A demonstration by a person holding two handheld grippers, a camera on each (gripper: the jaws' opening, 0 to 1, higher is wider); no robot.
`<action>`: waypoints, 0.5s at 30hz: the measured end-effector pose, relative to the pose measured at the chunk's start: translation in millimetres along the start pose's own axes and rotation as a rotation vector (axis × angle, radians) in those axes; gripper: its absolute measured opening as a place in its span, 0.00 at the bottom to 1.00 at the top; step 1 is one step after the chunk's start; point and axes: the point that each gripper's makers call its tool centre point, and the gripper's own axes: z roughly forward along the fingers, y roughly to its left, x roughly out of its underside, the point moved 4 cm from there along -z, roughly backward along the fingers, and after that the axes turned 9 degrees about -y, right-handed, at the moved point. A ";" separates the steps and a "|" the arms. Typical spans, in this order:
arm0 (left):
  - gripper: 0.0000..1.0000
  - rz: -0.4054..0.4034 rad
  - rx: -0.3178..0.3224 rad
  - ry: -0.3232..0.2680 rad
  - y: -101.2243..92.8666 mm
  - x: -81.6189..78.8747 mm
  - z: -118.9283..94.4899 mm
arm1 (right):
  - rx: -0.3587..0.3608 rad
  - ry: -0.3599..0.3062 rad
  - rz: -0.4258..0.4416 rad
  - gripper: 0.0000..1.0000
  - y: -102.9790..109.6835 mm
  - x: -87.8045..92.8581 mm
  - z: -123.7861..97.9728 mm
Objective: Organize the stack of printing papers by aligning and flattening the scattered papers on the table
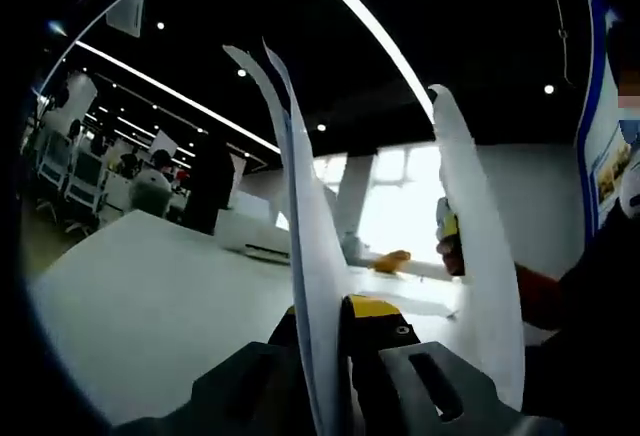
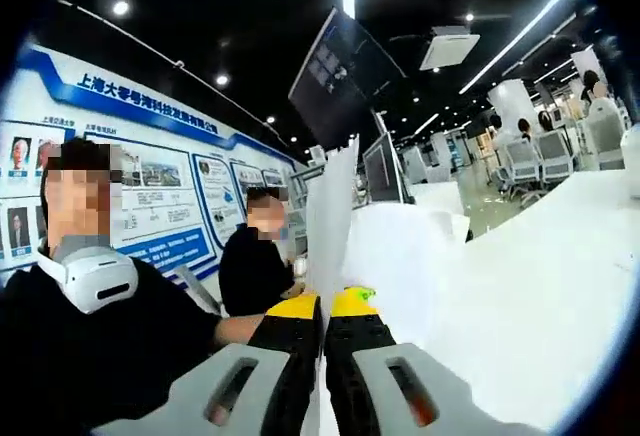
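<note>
The left tongs (image 1: pixel 325 321) are clamped on sheets of paper (image 1: pixel 305 226) that stand upright between their jaws, above the white surface (image 1: pixel 150 286). The right tongs (image 2: pixel 323 308) pinch the papers' other edge (image 2: pixel 330 221), seemingly the same stack. Two people (image 2: pixel 70 286) sit left of the right tongs.

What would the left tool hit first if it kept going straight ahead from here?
The left tool is shut on the sheets of paper, which would travel with it. Beyond them, probably the white table, though depth is unclear.

thin matt white paper sheets (image 1: pixel 305 256); smooth white table (image 1: pixel 150 306); fingers (image 2: pixel 290 341) black matt plastic, yellow tips
</note>
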 end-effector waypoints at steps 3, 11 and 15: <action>0.06 -0.003 0.003 -0.002 0.4 -0.2 0.1 | 0.041 0.029 -0.015 0.00 -15.0 0.9 2.9; 0.06 -0.022 0.008 -0.016 8.5 -3.5 -2.1 | 0.147 0.112 -0.100 0.00 -45.1 5.9 5.0; 0.07 -0.052 0.032 -0.034 4.8 -6.1 -1.7 | 0.168 0.081 -0.109 0.00 -54.5 0.0 0.2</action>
